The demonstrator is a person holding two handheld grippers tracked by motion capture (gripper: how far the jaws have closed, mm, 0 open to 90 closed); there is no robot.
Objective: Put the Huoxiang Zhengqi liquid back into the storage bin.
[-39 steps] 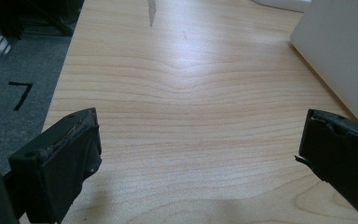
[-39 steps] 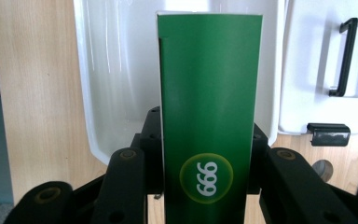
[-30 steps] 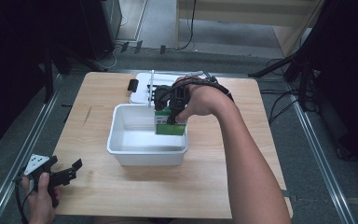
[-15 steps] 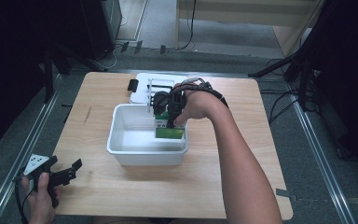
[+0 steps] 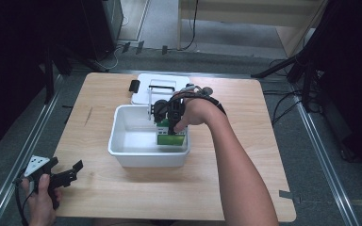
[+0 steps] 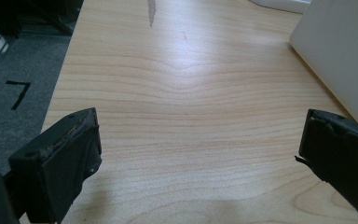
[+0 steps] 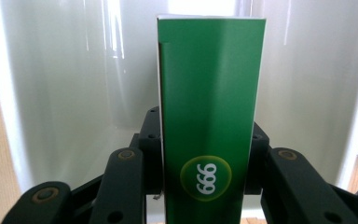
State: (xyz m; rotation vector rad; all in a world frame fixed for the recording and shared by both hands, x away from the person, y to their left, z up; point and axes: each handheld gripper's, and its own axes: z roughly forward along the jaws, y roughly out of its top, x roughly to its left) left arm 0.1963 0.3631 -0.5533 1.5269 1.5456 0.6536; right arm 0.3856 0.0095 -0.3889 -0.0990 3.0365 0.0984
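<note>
Inside the white bin, the green box sits by its right wall.

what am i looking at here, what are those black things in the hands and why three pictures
A person sits at a wooden table and holds a hand tool with a two-jaw claw in each hand. One picture comes from a camera above the table; the other two come from small cameras riding on each claw, looking along its black jaws.

On the table stands a white tub, with its white lid lying behind it.

The right claw reaches down into the tub and is shut on a green box with a 999 mark. The left claw waits near the table's front left corner, jaws open, holding nothing; its own camera looks over bare wood and takes in the tub's side.
</note>
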